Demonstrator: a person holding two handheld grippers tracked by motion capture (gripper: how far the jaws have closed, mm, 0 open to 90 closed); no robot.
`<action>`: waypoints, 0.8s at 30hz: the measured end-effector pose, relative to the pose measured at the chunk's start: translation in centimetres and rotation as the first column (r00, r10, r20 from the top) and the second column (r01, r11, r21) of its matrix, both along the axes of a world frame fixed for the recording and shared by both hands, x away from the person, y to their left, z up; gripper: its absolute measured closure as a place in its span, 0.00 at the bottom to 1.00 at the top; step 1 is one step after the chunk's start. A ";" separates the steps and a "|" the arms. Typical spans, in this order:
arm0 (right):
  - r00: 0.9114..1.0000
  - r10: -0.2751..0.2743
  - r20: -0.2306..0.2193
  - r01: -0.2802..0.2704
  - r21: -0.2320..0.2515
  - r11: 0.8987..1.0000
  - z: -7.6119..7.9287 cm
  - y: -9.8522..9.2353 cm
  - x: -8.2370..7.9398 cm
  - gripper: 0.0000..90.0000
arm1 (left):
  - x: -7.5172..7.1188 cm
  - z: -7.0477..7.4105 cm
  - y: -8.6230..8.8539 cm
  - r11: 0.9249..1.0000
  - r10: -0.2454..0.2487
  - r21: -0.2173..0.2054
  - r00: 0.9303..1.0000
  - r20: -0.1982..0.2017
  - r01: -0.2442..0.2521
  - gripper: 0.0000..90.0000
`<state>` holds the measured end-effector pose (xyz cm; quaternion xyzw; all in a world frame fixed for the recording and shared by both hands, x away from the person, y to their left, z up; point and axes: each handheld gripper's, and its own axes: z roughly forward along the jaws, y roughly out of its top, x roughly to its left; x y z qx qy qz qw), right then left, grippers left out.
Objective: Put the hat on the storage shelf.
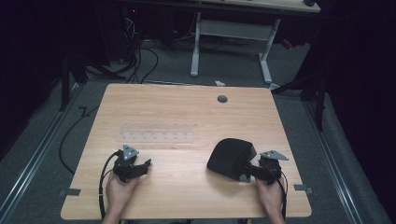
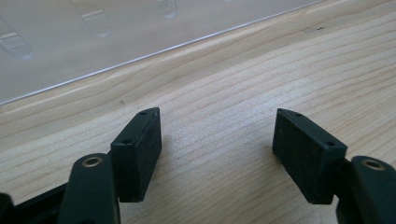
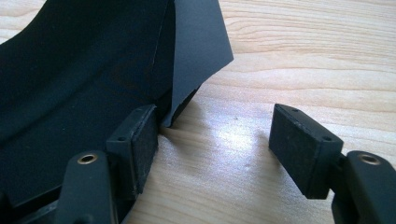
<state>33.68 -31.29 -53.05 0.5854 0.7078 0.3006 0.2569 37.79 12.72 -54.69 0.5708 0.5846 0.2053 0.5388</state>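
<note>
A black, matte, curved object (image 1: pixel 231 156) lies on the wooden table (image 1: pixel 187 112) at the right front; close up, the black object (image 3: pixel 88 70) has a stiff corner flap lifted off the wood. My right gripper (image 1: pixel 248 171) sits at its right edge, open. In the right gripper view this gripper (image 3: pixel 215 133) has its left pad against the object's edge, and bare wood lies between the jaws. My left gripper (image 1: pixel 142 165) rests at the left front, open and holding nothing. Below this gripper (image 2: pixel 217 135) is bare wood.
A clear plastic rack (image 1: pixel 154 133) with rows of small wells lies flat in the table's middle left; the same clear rack (image 2: pixel 93 37) is just ahead of the left jaws. A grey grommet (image 1: pixel 222 99) is set near the far edge. Another desk's legs (image 1: pixel 231 46) stand beyond.
</note>
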 end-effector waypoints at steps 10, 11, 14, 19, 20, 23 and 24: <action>1.000 0.015 -0.023 -0.013 0.080 0.997 0.5 -1.2 -0.4 0.41 | 0.0 0.0 0.0 1.000 0.000 0.000 1.000 0.000 0.000 0.37; 1.000 0.014 -0.019 -0.013 0.083 0.996 0.6 -1.3 -0.5 0.41 | 0.0 0.0 0.0 1.000 0.000 -0.001 1.000 0.000 0.000 0.37; 1.000 0.017 -0.009 -0.017 0.093 0.995 0.9 -1.6 -0.8 0.41 | 0.0 0.0 0.0 1.000 0.000 0.000 1.000 0.000 0.000 0.37; 0.999 0.034 0.021 -0.036 0.125 0.991 1.9 -2.1 -1.3 0.40 | 0.0 0.0 0.0 1.000 0.001 0.000 1.000 -0.001 -0.001 0.36; 0.999 0.034 0.021 -0.036 0.125 0.991 1.9 -2.1 -1.3 0.40 | 0.0 0.0 0.0 1.000 0.001 0.000 1.000 -0.001 -0.001 0.36; 0.999 0.039 0.018 -0.042 0.171 0.984 2.6 -2.4 -1.3 0.35 | 0.0 0.0 0.0 1.000 0.001 0.000 1.000 -0.001 -0.001 0.36; 0.999 0.040 0.020 -0.043 0.174 0.984 2.8 -2.5 -1.2 0.36 | 0.0 0.0 0.0 1.000 0.001 0.000 1.000 -0.001 -0.001 0.36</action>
